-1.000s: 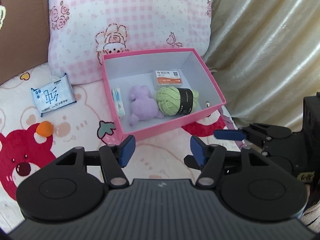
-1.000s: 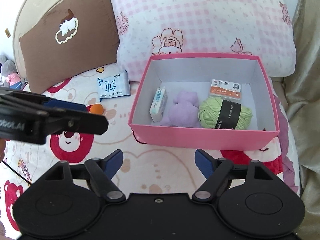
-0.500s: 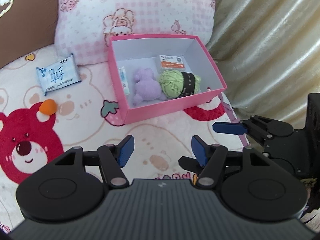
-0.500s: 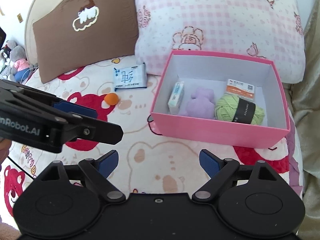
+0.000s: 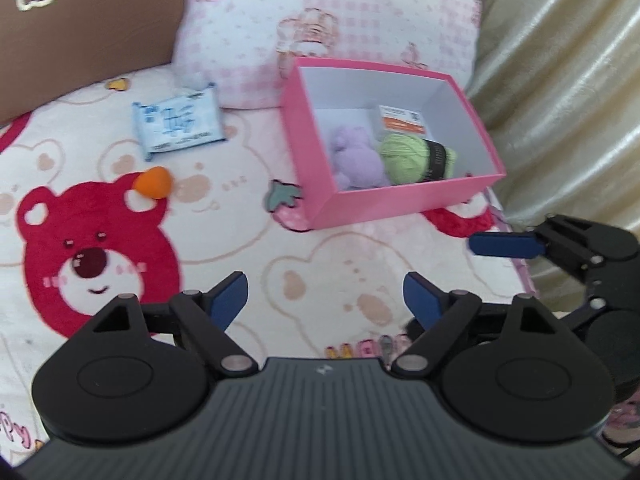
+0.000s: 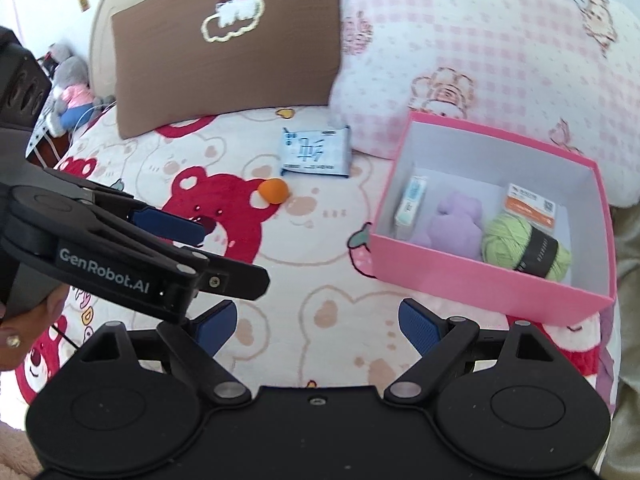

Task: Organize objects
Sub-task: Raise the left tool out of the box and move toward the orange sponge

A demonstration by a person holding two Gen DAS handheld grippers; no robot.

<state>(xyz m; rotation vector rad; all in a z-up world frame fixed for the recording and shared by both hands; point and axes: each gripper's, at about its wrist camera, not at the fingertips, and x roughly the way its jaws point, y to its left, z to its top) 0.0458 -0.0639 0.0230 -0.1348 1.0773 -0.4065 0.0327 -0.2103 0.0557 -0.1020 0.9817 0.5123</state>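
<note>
Right wrist view: my left tool (image 6: pixel 224 256) and right tool (image 6: pixel 316 326) released, empty. Ball (image 6: pixel 273 191), tissue pack (image 6: pixel 316 153) left of box (image 6: pixel 480 284), on bed. Risk: ball rolls away if nudged.

left claw (image 6: pixel 168 224): black, blue pads, GenRobot.AI lettering (white) | right claw (image 6: pixel 316 322): black, blue ribbed pads
</note>
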